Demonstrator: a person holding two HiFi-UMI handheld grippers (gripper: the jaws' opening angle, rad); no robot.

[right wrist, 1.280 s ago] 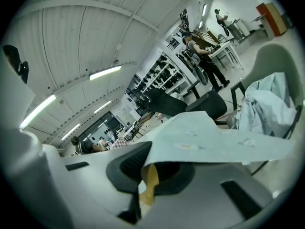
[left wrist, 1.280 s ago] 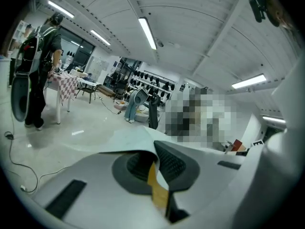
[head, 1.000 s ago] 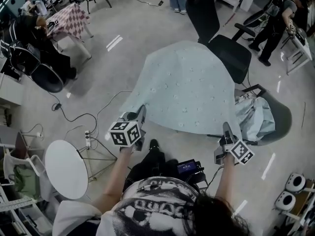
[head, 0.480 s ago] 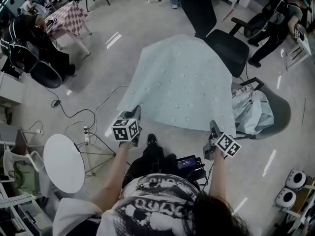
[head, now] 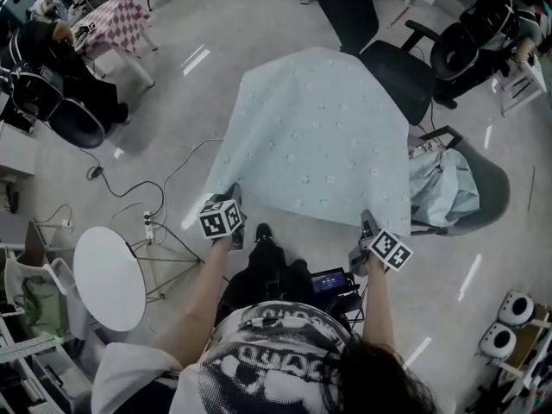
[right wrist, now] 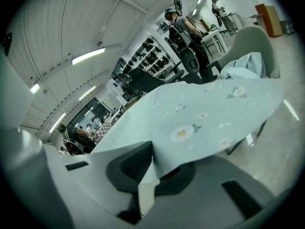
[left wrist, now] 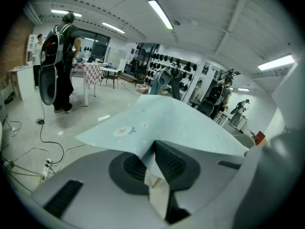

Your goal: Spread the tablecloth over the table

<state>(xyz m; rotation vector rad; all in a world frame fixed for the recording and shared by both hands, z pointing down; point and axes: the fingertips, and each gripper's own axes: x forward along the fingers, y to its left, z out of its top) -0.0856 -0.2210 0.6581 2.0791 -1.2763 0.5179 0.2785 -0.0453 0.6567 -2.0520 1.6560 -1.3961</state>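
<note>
Evidently draped tablecloth (head: 319,136), table hidden beneath

The person wears a white, black-printed short-sleeved T-shirt (head: 276,352) and dark trousers (head: 259,285); the grey left gripper (head: 233,193) and right gripper (head: 366,222) each bear a black-and-white marker cube (head: 219,219).

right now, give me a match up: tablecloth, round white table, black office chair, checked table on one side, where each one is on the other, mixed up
Things
1. tablecloth
2. round white table
3. black office chair
4. checked table

Places
A. just beyond the cloth's far right corner
B. pinched at its near corners by the left gripper and right gripper
C. far upper left of the head view
D. low left of the head view

Pairs: 1-B, 2-D, 3-A, 4-C
</note>
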